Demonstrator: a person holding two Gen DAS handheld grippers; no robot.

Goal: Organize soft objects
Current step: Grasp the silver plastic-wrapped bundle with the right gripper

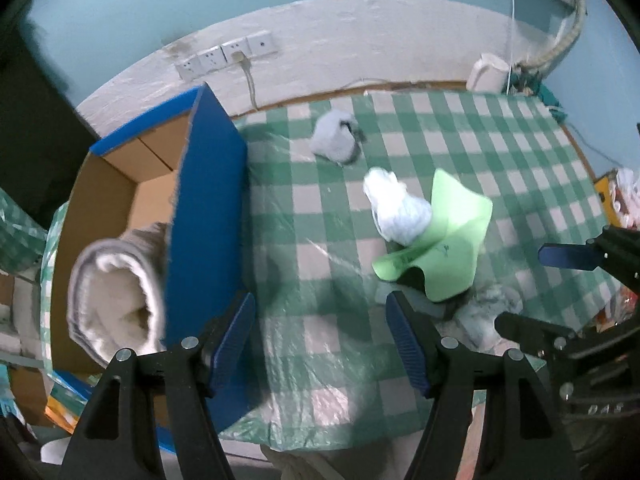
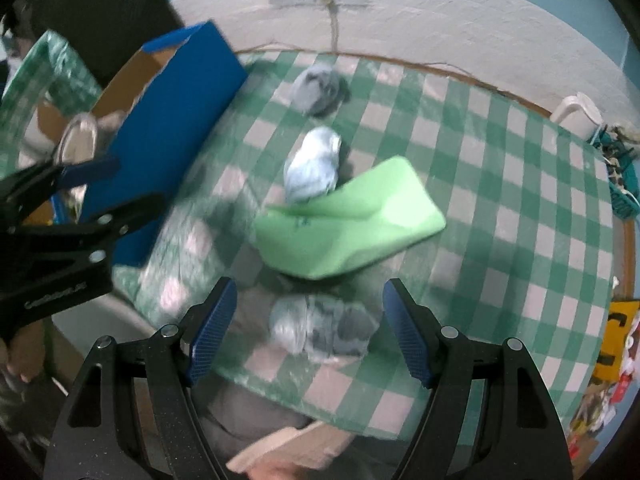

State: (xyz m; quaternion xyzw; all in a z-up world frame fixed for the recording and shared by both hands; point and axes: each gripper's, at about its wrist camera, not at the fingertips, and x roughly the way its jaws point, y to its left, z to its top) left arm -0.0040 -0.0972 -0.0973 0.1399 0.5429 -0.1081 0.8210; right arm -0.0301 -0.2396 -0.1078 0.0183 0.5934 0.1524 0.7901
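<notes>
Right hand-held gripper (image 2: 308, 328) spread wide over sock bundle (image 2: 320, 330); green pad (image 2: 352, 224) beyond.

Dim bluish light, motion blur, fisheye-warped edges

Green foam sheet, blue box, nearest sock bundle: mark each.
green foam sheet (image 2: 372, 216): right wrist view, flat upper face.
blue box (image 1: 208, 216): left wrist view, blue outer wall.
nearest sock bundle (image 2: 320, 330): right wrist view, bundle's middle.
</notes>
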